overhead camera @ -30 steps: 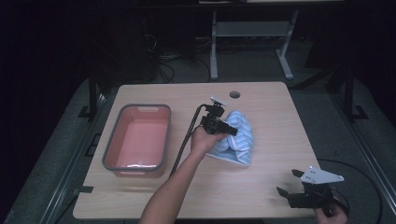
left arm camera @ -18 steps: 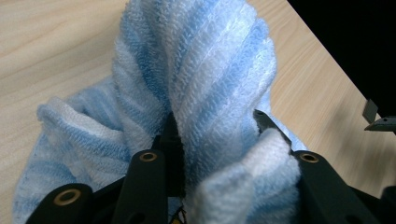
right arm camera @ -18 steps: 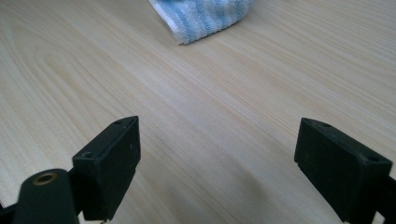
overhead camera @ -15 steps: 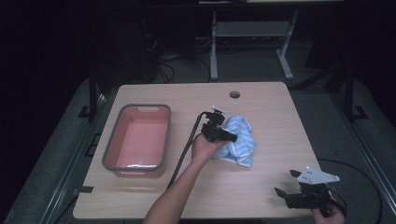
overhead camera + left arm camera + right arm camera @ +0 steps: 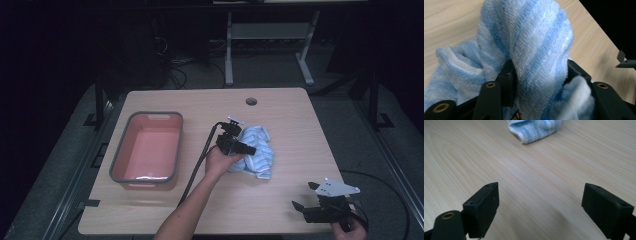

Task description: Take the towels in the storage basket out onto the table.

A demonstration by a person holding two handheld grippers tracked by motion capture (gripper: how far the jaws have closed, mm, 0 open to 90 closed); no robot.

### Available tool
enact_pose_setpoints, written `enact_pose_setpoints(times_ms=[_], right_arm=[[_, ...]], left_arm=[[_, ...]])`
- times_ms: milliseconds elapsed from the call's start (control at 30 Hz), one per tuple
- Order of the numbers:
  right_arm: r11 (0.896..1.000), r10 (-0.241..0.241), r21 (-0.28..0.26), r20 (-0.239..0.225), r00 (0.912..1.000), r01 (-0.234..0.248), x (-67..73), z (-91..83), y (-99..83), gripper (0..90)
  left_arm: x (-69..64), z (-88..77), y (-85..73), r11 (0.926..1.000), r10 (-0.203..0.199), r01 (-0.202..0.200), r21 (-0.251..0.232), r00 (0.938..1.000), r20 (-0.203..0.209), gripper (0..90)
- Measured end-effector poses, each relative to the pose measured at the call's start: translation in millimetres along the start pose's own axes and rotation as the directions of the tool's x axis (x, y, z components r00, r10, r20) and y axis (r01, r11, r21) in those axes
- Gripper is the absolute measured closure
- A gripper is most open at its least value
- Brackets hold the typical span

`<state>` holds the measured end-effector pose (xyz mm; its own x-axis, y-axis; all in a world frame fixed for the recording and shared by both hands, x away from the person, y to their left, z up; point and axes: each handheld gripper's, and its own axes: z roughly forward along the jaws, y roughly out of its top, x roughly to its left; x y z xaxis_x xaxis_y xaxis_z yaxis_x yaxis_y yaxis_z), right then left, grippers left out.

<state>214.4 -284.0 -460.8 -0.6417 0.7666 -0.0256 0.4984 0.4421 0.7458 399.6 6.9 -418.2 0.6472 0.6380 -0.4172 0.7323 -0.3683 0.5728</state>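
Centrally: left gripper pinching a fold of the blue-striped towel (crumpled on the table). Right gripper spread, near-right corner. Pink tub left.

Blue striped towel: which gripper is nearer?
Left. The left gripper is on the towel, a fold between its jaws. The right gripper hangs open near the table's front right corner, apart.

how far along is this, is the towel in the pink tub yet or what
Not yet. Done: the left gripper has closed on a fold of the blue striped towel. In hand: the towel, bunched on the table. Left: the pink tub holds nothing; the right gripper is open near the table's edge.
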Motion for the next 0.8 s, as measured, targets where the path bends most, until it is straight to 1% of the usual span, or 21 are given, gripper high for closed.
enact_pose_setpoints(times_ms=[33,67,133,167,267,333,400,500,600,633,800], right_arm=[[1.000,-0.001,0.000,0.000,1.0000,0.001,0.2,0.2,0.2,13.8],[1.000,0.000,0.002,-0.001,1.0000,0.000,0.7,0.3,0.5,13.8],[1.000,-0.004,-0.001,0.003,1.0000,0.004,1.4,0.2,0.9,13.9],[1.000,-0.004,-0.001,0.003,1.0000,0.004,1.4,0.2,0.9,13.9],[1.000,-0.007,-0.005,0.009,0.9999,0.007,1.7,-1.4,0.9,13.8],[1.000,-0.010,-0.011,0.019,0.9998,0.010,1.0,-4.0,0.3,13.8],[1.000,-0.002,-0.013,0.018,0.9998,0.002,1.2,-4.4,0.1,13.8],[1.000,-0.008,-0.013,0.024,0.9997,0.008,-0.1,-5.2,-0.3,13.8],[1.000,-0.008,-0.013,0.024,0.9997,0.008,-0.4,-4.9,-0.1,13.8],[1.000,-0.006,-0.013,0.024,0.9997,0.006,-0.4,-4.7,0.1,13.8],[1.000,-0.009,-0.011,0.022,0.9997,0.010,0.2,-3.3,1.3,13.8]], left_arm=[[-0.3,-0.9,0.0,1.0000,0.005,-0.005,-0.003,1.0000,-0.001,47.5],[-1.1,-1.7,-0.1,1.0000,-0.001,0.001,-0.008,1.0000,0.001,46.4],[-0.8,-3.1,-0.6,1.0000,0.008,-0.008,-0.005,1.0000,0.001,43.4],[-1.2,-3.6,-0.8,0.9999,0.008,-0.008,-0.007,1.0000,-0.001,43.4],[-2.2,-8.2,-1.3,0.9997,0.005,-0.005,-0.024,1.0000,0.007,40.1],[-2.5,-12.3,-1.7,0.9993,0.013,-0.013,-0.036,0.9997,0.018,37.4],[-2.1,-14.3,-2.1,0.9991,0.006,-0.005,-0.043,0.9998,0.019,36.6],[-1.3,-19.4,-3.4,0.9984,0.002,0.000,-0.056,0.9995,0.032,33.0],[-0.8,-25.3,-5.9,0.9977,0.008,-0.005,-0.068,0.9991,0.042,33.3],[-1.2,-29.2,-7.2,0.9975,0.018,-0.016,-0.069,0.9994,0.030,33.7],[-1.8,-36.6,-9.5,0.9963,0.033,-0.031,-0.081,0.9990,0.030,31.8]])
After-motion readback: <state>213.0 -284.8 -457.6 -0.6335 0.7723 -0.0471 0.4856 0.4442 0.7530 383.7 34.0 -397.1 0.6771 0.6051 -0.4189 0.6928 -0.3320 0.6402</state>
